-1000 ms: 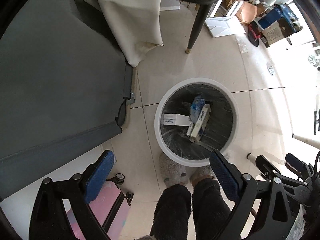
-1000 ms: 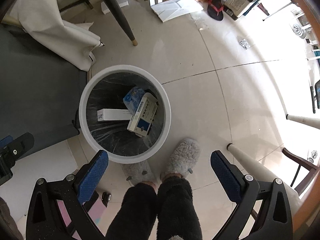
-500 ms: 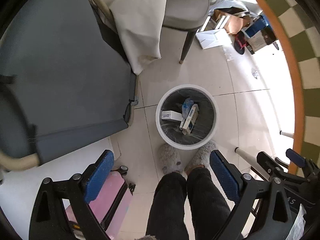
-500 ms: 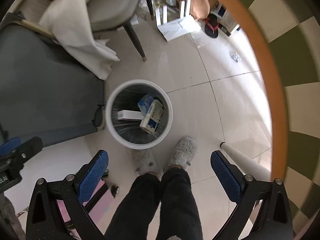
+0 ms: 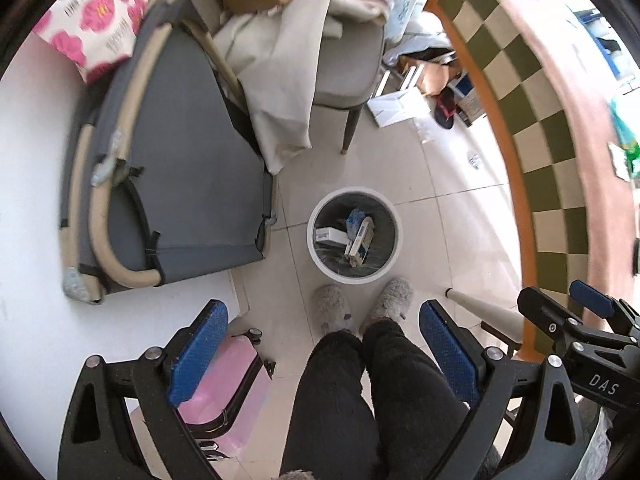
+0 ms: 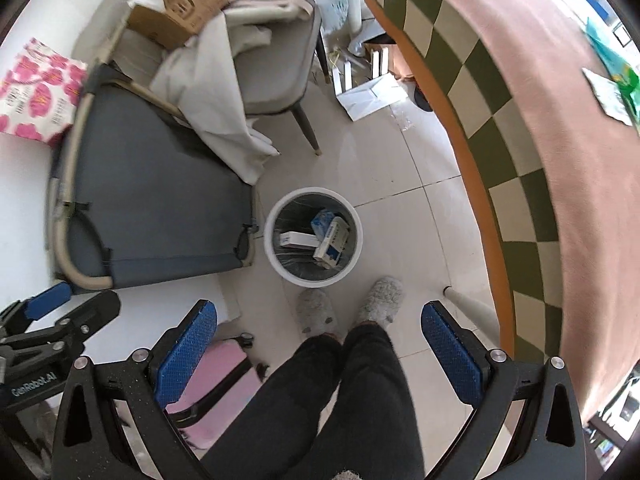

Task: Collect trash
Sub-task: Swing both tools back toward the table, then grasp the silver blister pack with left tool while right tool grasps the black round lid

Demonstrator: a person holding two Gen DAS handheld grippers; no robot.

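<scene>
A: White plastic, round, lined with a clear bag: that is the waste bin (image 5: pixel 318 236) we see on the pale tiled floor (image 5: pixel 448 216), just beyond the person's fluffy grey slippers (image 5: pixel 390 300).

B: We count three pieces of trash inside it. A long white carton (image 6: pixel 298 239) lies at the left, a crumpled blue wrapper (image 6: pixel 322 220) at the far side, and a white-and-blue box (image 6: pixel 334 242) leans at the right.

A: And our tongs? The left gripper (image 5: pixel 324 354) stands wide open, blue pads far apart, nothing between them but the dark trouser legs (image 5: pixel 360 400) below.

B: The right gripper (image 6: pixel 320 354) is the same: spread wide and empty, held high above the bin.

A: To the left of the bin we see a grey folding cot (image 6: pixel 160 208) with a beige tube frame; at the far side, a grey padded chair (image 6: pixel 276 76) draped with cream cloth.

B: At the right curves a pink table (image 6: pixel 560 128) edged in green-and-cream checks. Near left, a pink suitcase (image 5: pixel 218 384) sits under the left pad.
</scene>
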